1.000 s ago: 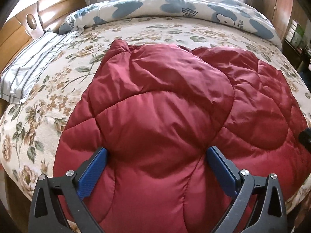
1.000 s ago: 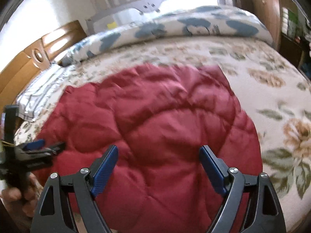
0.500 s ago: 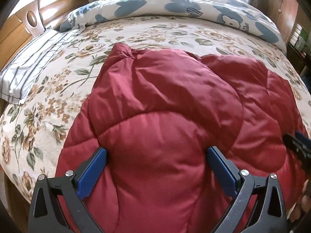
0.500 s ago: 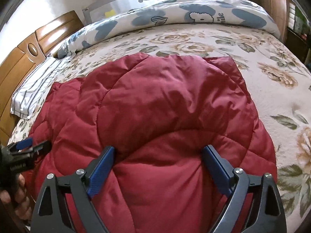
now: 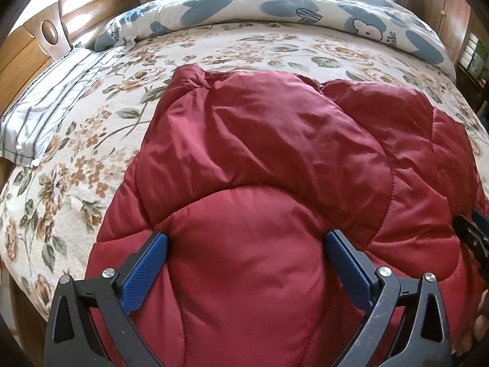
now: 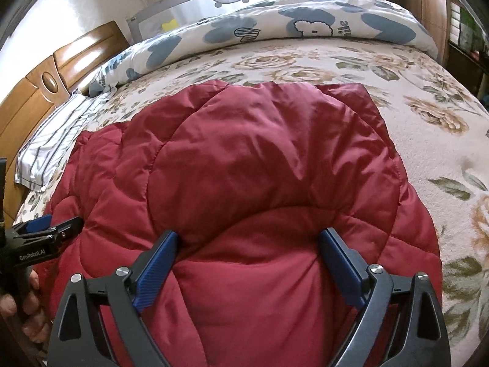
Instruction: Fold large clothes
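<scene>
No real containers here, the closest thing is the bed [image 5: 275, 52] itself, which has a floral cover and is carrying a dark red quilted jacket [image 5: 275, 168], a rolled blue-and-white duvet [image 5: 275, 9] along the far side, and a striped pillow [image 5: 45, 113] up by the wooden headboard [image 5: 39, 39]. The jacket lies on the near half of the bed, spread out and puffy, shiny fabric with curved stitch lines and a lot of wrinkles, and one layer looks folded over on top of the rest; in the right wrist view its far right corner [image 6: 354, 91] lies flat and square. The left gripper [image 5: 246, 253] has its blue pads spread wide apart with a bulge of jacket between them, not pinching anything. The right gripper [image 6: 247, 250] is the same, fingers wide apart over the red fabric, and I can't tell if either is actually touching it.
</scene>
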A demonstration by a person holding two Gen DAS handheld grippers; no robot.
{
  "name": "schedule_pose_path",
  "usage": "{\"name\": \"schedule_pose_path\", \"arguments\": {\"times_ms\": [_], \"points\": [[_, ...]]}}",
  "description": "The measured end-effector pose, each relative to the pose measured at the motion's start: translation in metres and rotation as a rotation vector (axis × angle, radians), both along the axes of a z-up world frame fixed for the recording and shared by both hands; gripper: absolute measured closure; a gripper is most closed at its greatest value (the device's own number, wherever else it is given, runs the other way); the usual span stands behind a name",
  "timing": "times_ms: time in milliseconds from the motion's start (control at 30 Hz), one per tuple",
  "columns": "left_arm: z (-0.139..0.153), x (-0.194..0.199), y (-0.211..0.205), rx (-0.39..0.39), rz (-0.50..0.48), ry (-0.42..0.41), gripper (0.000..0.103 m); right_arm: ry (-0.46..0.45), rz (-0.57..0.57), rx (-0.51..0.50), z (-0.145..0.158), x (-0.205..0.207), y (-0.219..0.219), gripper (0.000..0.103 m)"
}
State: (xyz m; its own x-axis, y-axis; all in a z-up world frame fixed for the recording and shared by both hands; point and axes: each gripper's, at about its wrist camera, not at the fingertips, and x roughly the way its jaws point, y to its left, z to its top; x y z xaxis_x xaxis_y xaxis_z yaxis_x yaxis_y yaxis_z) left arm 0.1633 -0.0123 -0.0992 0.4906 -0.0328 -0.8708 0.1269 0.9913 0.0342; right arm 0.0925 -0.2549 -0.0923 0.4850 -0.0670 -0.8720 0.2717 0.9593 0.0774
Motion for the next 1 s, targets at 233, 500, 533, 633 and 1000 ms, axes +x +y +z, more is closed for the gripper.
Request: {"name": "schedule_pose_path", "arguments": {"times_ms": [233,500,533,633,1000], "points": [[-0.001,0.000,-0.001,0.000,0.001,0.001,0.000,-0.002,0.001,-0.005,-0.001,-0.001,-0.001,0.009],[0.025,-0.035,0.017,-0.055,-0.003,-0.018,0.003,0.000,0.000,-0.013,-0.002,0.001,0.000,0.009],[0.027,-0.042,0.020,-0.059,-0.004,-0.018,0.004,0.000,0.000,-0.013,-0.002,0.001,-0.001,0.009],[0.034,-0.059,0.028,-0.074,-0.010,-0.020,0.008,0.004,-0.004,-0.011,-0.001,0.001,-0.001,0.009],[0.042,-0.095,0.031,-0.071,-0.054,-0.022,0.010,-0.036,0.010,-0.014,0.038,-0.042,0.014,0.008]]}}
